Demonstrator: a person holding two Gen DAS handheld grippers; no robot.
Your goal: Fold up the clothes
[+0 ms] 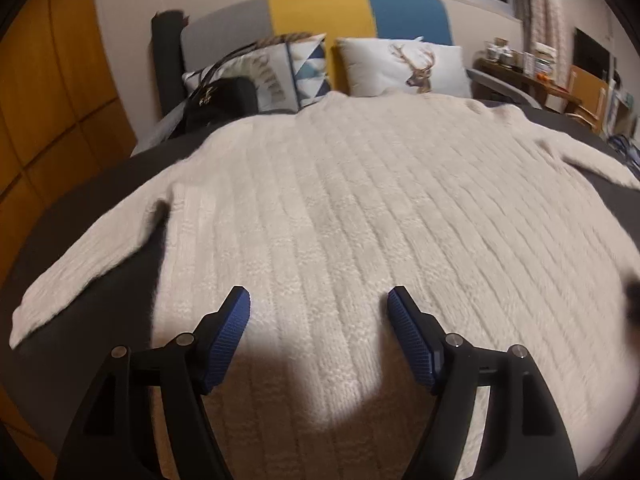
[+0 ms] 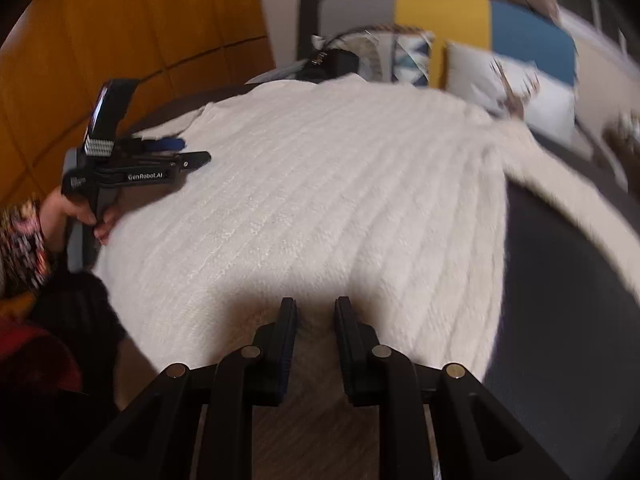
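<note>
A cream cable-knit sweater [image 1: 340, 208] lies spread flat on a dark bed, its sleeves stretched out to the left [image 1: 80, 276] and right [image 1: 592, 156]. My left gripper [image 1: 319, 300] is open and empty, just above the sweater's lower body. In the right wrist view the sweater [image 2: 320, 184] fills the middle. My right gripper [image 2: 316, 308] hovers over the hem with its jaws narrowly apart and nothing between them. The left gripper [image 2: 192, 152] also shows there, over the sweater's left edge.
Two patterned pillows [image 1: 404, 66] and a black handbag [image 1: 220, 100] lie at the head of the bed against a grey, yellow and blue headboard [image 1: 320, 8]. A wooden wardrobe [image 1: 48, 92] stands at the left. A cluttered desk [image 1: 532, 72] stands at the right.
</note>
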